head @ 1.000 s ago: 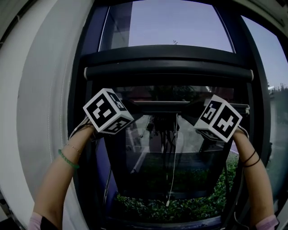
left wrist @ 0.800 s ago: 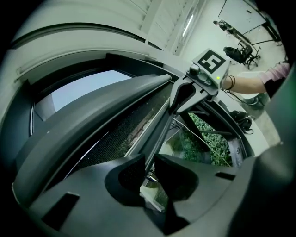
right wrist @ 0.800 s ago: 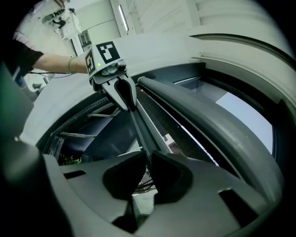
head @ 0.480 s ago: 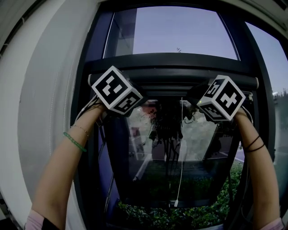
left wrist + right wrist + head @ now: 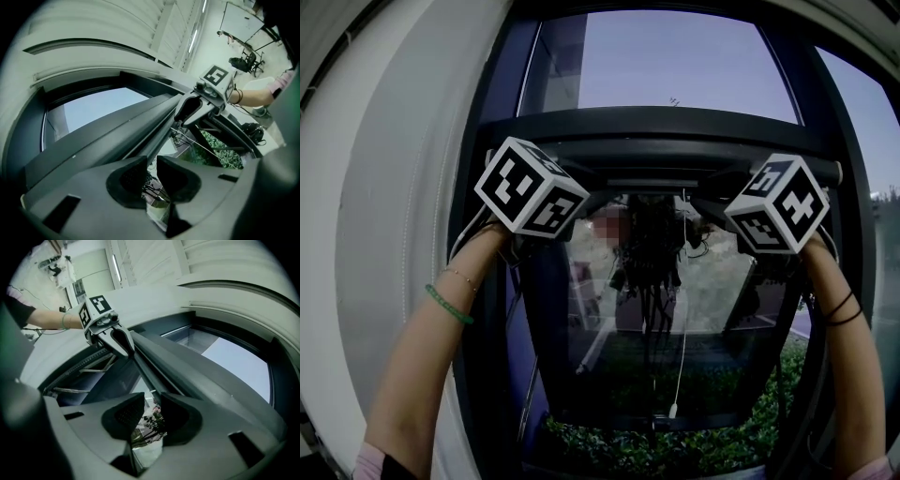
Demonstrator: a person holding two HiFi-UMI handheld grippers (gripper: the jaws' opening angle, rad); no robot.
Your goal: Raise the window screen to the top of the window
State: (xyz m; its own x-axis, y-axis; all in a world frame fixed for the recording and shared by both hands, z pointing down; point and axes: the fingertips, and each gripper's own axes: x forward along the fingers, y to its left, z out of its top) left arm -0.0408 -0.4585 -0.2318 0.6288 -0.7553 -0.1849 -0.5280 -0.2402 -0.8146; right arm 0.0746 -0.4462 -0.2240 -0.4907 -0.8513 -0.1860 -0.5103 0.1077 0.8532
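The window screen's bottom bar [image 5: 652, 182] sits high in the dark window frame, just under the roller housing [image 5: 666, 148]. My left gripper [image 5: 570, 202] is at the bar's left end and my right gripper [image 5: 724, 202] at its right end, their tips largely hidden behind the marker cubes. In the left gripper view, my left gripper [image 5: 150, 164] shows only a narrow slit between its pads, with glass behind and nothing between them. The right gripper [image 5: 152, 403] looks the same. Each camera sees the other gripper touching the bar [image 5: 154, 126]: the right gripper [image 5: 188, 108] and the left gripper [image 5: 123, 344].
A thin pull cord [image 5: 682, 309] hangs down the middle of the pane. Green bushes [image 5: 675, 445] lie outside below. The upper pane [image 5: 656, 66] shows sky. A white wall [image 5: 384, 187] flanks the window at left.
Both grippers and the screen's bar have risen from mid-window to just under the roller housing, and the pull cord's end has come up with them.
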